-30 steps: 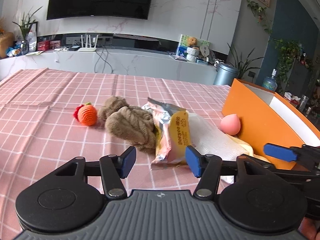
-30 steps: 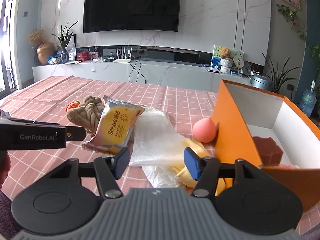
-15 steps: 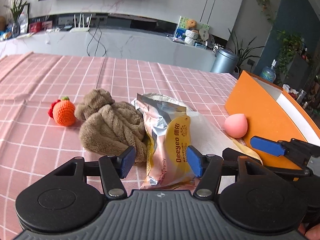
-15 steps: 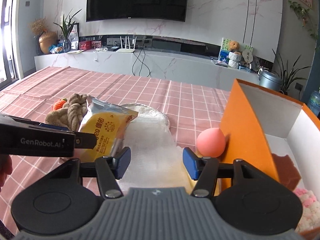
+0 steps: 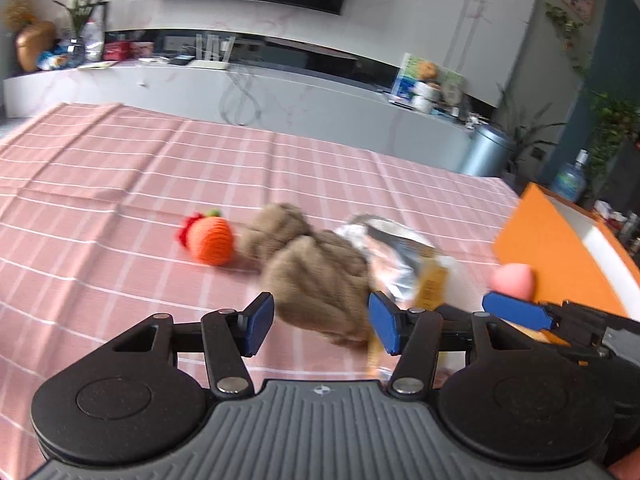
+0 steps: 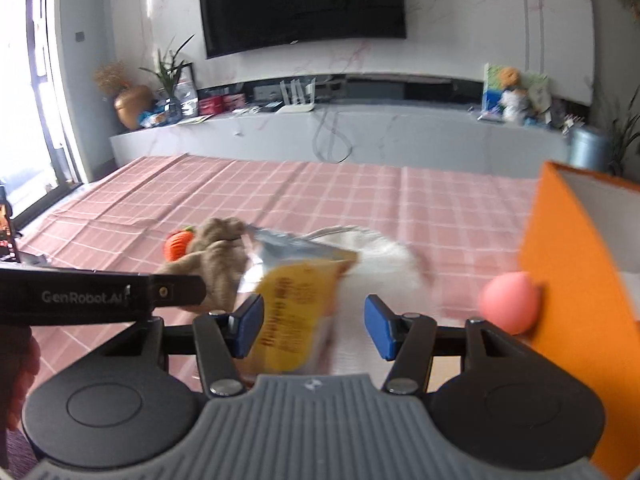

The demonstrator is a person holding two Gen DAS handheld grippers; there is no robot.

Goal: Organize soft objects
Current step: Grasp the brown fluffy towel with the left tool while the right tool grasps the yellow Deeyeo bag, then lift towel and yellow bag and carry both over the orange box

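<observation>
A brown plush [image 5: 320, 280] lies on the pink checked cloth. My left gripper [image 5: 322, 324] stands over its near end, jaws closing with the plush between them, and the pads do not press on it. An orange knitted toy [image 5: 210, 242] rests to its left. A silver and yellow snack bag [image 6: 296, 308] leans on the plush's right side. My right gripper [image 6: 312, 326] is open around the bag's near end, pads apart from it. A white packet [image 6: 380, 272] lies under the bag. A pink egg-shaped sponge [image 6: 508, 302] sits against the orange box [image 6: 568, 260].
The orange box [image 5: 560, 256] with white inner walls stands open at the right. The far half of the pink cloth [image 5: 200, 160] is bare. One finger of the right gripper [image 5: 516, 314] reaches in at the right. A hand [image 6: 20, 360] holds the left gripper's body [image 6: 100, 296].
My left gripper has shifted left from the snack bag to the brown plush. My right gripper has swung left from the white packet to the snack bag. Both views are now motion-blurred.
</observation>
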